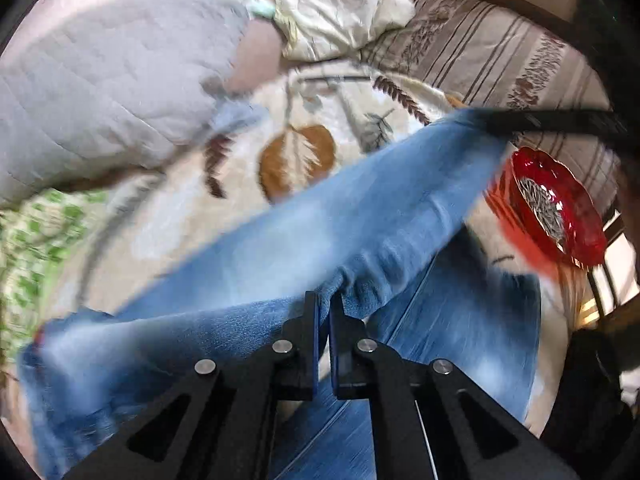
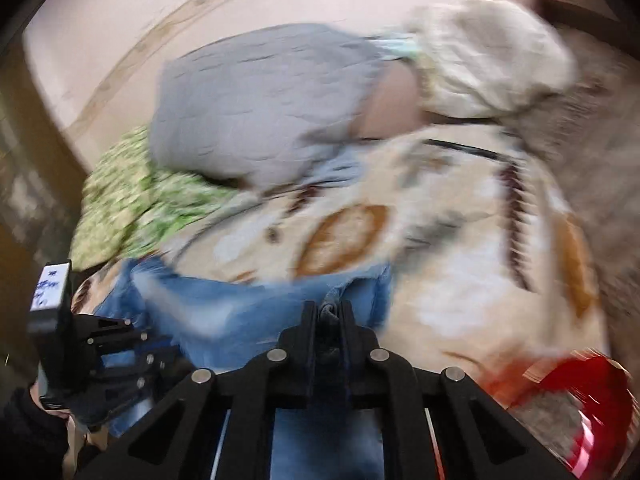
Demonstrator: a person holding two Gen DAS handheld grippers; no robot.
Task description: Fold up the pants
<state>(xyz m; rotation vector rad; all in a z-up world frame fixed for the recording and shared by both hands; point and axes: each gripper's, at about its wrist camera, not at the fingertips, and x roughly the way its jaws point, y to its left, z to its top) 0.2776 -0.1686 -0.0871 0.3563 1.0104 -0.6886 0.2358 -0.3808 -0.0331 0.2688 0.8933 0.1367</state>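
Observation:
Blue jeans (image 1: 360, 216) lie on a cream bedspread printed with leaves (image 1: 296, 156). In the left wrist view one band of denim stretches up to the right, raised over the denim beneath it. My left gripper (image 1: 325, 304) is shut on a bunched edge of the jeans. In the blurred right wrist view my right gripper (image 2: 326, 308) is shut on a puckered fold of the jeans (image 2: 224, 312). The left gripper (image 2: 120, 344) shows there at the lower left, against the denim's left edge, with a gloved hand behind it.
A red glass dish (image 1: 556, 208) sits on the bed just right of the jeans, also the red dish (image 2: 580, 400). A grey quilted pillow (image 1: 100, 92), a cream pillow (image 1: 332, 12) and a green patterned cloth (image 1: 36, 232) lie beyond.

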